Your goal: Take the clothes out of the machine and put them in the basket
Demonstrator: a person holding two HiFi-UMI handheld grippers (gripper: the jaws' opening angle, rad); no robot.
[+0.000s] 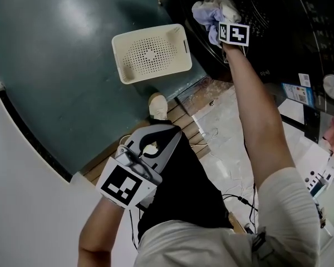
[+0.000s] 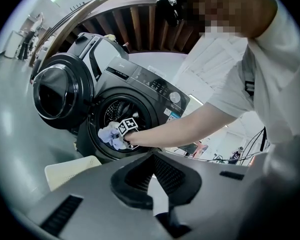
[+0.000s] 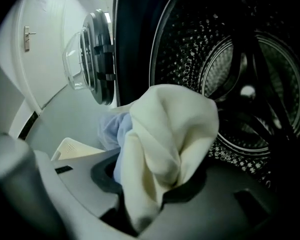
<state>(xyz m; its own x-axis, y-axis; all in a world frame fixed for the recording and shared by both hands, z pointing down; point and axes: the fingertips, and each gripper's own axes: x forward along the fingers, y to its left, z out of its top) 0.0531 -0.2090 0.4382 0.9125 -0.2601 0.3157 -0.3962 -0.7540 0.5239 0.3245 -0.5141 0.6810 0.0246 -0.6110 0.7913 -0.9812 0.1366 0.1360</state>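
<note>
Right gripper (image 3: 155,191) pinching clothes (image 3: 170,129), cream, pale-blue, bunched

Basket (image 1: 125,54): cream, its base patterned with a grid of small round holes. Clothes: one cream cloth (image 3: 165,134), one pale blue cloth (image 3: 110,129). Washing machine (image 2: 140,91): dark grey to black. Drum (image 3: 240,84): silvery metal, densely dotted with perforations. Floor (image 1: 55,54): dull teal-grey. Marker cube (image 1: 234,33) and second marker cube (image 1: 122,185): black squares on white. Shorts (image 1: 178,188): black.
</note>
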